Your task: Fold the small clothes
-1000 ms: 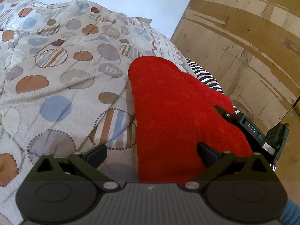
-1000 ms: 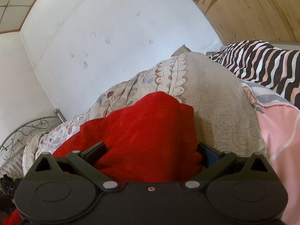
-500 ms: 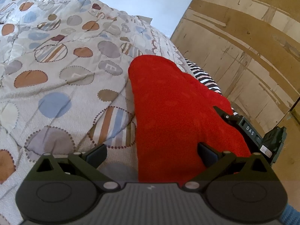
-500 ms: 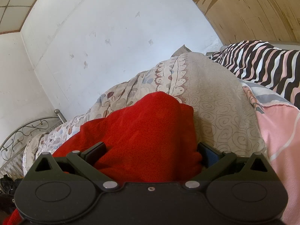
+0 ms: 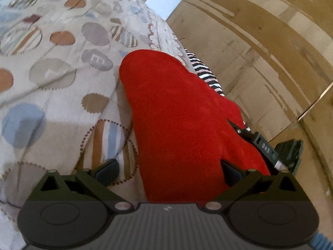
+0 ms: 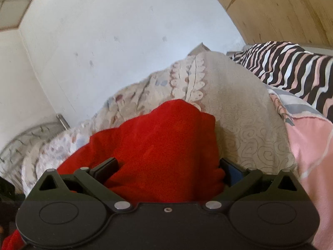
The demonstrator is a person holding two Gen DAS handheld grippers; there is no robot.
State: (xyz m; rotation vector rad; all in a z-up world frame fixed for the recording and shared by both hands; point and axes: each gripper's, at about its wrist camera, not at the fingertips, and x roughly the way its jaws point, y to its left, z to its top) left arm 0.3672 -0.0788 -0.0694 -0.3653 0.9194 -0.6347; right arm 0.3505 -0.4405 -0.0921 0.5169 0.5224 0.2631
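Little has been shifted since before: the red garment is laid lengthwise away along the bed. Both the left hand-held gripper and the right hand-held gripper are held low over it, fingers spread, nothing pinched.

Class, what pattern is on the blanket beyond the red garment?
Zebra-like black, white and pink stripes, clearest in the right wrist view.

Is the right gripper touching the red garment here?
Touching. The right wrist view shows the red garment bunched between the open jaws of the right gripper, pressing against both.
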